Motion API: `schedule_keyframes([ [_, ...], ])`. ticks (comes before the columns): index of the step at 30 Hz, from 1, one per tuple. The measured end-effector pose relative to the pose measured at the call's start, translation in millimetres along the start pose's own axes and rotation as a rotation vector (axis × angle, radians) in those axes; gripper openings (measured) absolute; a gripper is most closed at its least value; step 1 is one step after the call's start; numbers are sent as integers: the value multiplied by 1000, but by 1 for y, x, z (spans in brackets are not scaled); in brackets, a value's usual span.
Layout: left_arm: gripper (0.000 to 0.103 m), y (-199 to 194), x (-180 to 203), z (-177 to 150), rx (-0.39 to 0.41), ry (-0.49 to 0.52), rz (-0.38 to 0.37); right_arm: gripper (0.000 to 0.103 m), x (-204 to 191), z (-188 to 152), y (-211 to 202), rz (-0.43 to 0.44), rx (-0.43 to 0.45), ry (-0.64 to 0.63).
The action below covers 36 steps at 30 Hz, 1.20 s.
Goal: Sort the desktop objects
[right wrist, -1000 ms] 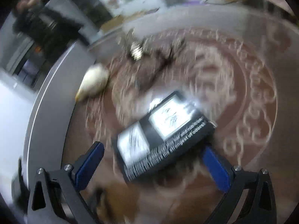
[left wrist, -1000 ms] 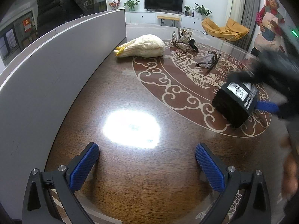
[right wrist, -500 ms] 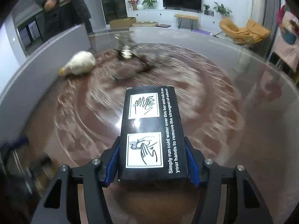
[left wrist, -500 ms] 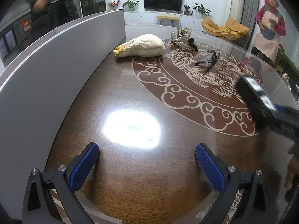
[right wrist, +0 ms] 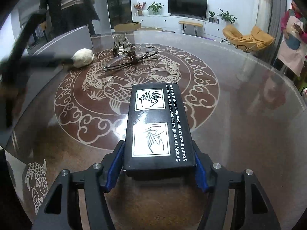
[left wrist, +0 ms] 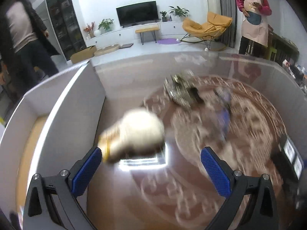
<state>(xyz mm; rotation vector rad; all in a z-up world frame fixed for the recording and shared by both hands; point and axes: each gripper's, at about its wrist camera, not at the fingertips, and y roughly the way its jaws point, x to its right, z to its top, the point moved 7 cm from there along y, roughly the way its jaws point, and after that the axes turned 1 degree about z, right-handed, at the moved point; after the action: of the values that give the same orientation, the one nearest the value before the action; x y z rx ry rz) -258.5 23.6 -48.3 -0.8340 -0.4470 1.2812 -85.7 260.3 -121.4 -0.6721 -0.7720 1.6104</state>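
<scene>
The right gripper (right wrist: 159,170) clamps a black rectangular cardboard box (right wrist: 158,126) with white hand-washing pictograms and white lettering, its blue pads (right wrist: 113,170) pressed on the box's long sides near its close end; the jaws are easing slightly wider, with the box between them and raised above the glossy round brown desk (right wrist: 239,126), over the near part of its pale fish-and-cloud inlay. The left gripper (left wrist: 151,168) is spread wide with nothing between its blue pads (left wrist: 86,170); a blurred cream cloth pouch with a yellow end (left wrist: 134,134) lies just beyond its left pad, beside the white partition (left wrist: 80,99) along the desk's left edge. Toward the far edge sit a silver glittery high-heeled shoe (right wrist: 120,45) and thin-framed clear spectacles (right wrist: 130,59), close together near the inlay's far rim.
</scene>
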Motion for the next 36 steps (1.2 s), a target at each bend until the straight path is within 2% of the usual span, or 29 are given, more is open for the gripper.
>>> schedule_keyframes([
  [3,103,37,-10,15,-50,5,8,66,-5,2,5,-4,-1,-4],
  [6,103,75,-14,11,-147,3,8,66,-7,1,4,-3,-1,-5],
  [8,101,76,-12,13,-105,4,-18,66,-7,1,4,-4,-1,-5],
  [9,92,74,-10,12,-82,-8,-51,66,-8,1,5,-4,-1,-5],
  [10,72,69,-7,10,-61,-26,-67,66,-7,1,4,-4,-1,-5],
  [15,66,33,19,-26,-51,-31,-59,66,-8,0,5,-3,-1,-5],
  [18,67,-5,45,-67,-56,-34,-26,66,-8,0,5,-3,-1,-6],
  [19,71,-19,54,-83,-59,-38,-3,66,-8,0,5,-3,-1,-6],
  [22,103,-42,77,-110,-53,-22,41,68,-7,0,5,-2,-1,-6],
  [24,103,-45,81,-109,-38,12,75,92,-8,-1,8,-4,-17,-7],
  [26,103,-43,81,-108,-41,12,52,93,-7,-1,9,-5,-21,4],
  [28,103,-35,74,-110,-76,-62,-42,93,-5,-2,9,-19,-25,17],
  [29,103,-34,67,-110,-84,-81,-65,95,-5,-2,10,-21,-26,22],
  [32,103,-39,72,-116,-80,-73,-60,103,-1,-3,12,-29,-39,38],
  [36,103,-38,75,-119,-78,-78,-60,103,-2,-3,14,-42,-50,33],
])
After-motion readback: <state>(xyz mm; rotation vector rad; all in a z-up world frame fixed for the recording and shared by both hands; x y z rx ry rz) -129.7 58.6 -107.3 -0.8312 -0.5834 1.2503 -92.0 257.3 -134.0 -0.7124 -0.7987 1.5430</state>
